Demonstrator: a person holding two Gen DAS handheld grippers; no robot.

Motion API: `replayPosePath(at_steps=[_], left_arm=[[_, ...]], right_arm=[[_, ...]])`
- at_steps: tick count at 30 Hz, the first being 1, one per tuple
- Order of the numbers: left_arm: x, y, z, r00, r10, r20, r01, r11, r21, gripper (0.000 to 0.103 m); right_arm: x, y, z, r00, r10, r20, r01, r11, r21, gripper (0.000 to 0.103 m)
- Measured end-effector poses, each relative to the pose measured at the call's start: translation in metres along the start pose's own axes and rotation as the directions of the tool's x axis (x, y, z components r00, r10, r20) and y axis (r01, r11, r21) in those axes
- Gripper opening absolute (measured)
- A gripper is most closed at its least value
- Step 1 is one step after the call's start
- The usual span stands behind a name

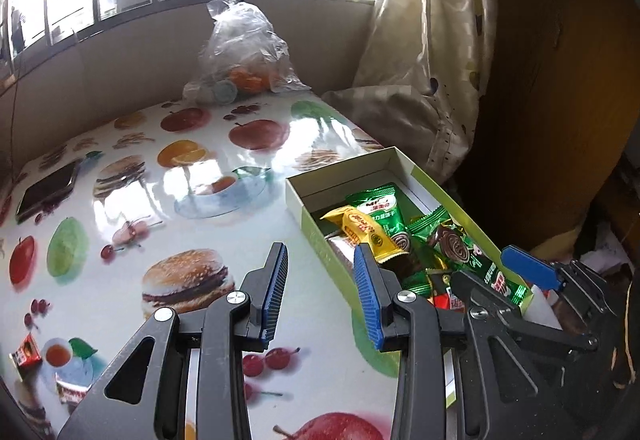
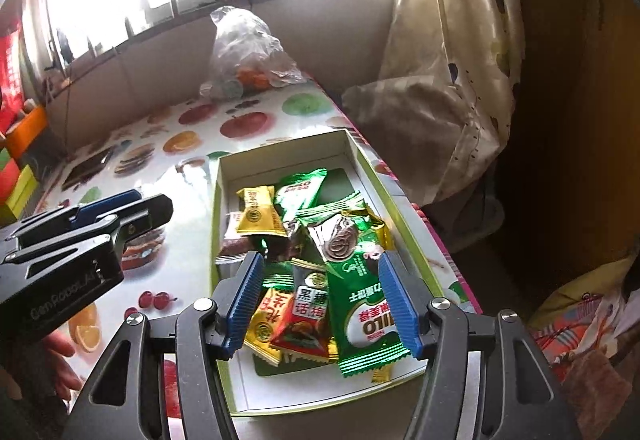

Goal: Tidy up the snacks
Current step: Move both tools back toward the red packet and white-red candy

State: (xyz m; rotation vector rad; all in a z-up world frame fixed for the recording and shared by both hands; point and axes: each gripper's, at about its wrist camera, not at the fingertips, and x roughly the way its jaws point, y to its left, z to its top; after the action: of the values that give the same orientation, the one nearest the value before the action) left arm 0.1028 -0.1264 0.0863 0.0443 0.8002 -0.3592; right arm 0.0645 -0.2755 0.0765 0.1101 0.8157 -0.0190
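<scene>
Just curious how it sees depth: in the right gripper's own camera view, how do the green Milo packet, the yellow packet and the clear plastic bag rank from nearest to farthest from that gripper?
1. Green Milo packet, between the right gripper fingers, in the box.
2. Yellow packet, farther up the box, left side.
3. Clear plastic bag, at the table's far edge by the window.

"milo" on a green packet (image 2: 366, 314); "genrobot.ai" on the left claw (image 2: 120, 208)

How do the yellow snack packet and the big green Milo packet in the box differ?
The yellow packet is plain yellow with a round seal, while the green Milo packet is shiny green foil with a white logo. The yellow packet lies near the box's middle by its left wall; the green one is longer and reaches the near end. Both are sealed and rest inside the box.
</scene>
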Motion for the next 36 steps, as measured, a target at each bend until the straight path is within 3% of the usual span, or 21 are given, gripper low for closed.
replayPosePath(at_steps=[18,27,36], left_arm=[[-0.037,0.035,-0.024,0.998,0.062,0.029,-0.06,0.996,-0.061,0.036],[-0.057,0.07,-0.042,0.992,0.123,0.026,-0.119,0.986,-0.114,0.036],[-0.076,0.123,-0.068,0.979,0.201,0.002,-0.197,0.961,-0.195,0.036]], right_arm=[[-0.014,0.03,-0.001,0.999,0.044,0.028,-0.043,0.998,-0.039,0.06],[-0.014,0.065,-0.002,0.993,0.119,0.024,-0.116,0.99,-0.083,0.06],[-0.008,0.119,-0.006,0.973,0.232,-0.021,-0.232,0.957,-0.173,0.06]])
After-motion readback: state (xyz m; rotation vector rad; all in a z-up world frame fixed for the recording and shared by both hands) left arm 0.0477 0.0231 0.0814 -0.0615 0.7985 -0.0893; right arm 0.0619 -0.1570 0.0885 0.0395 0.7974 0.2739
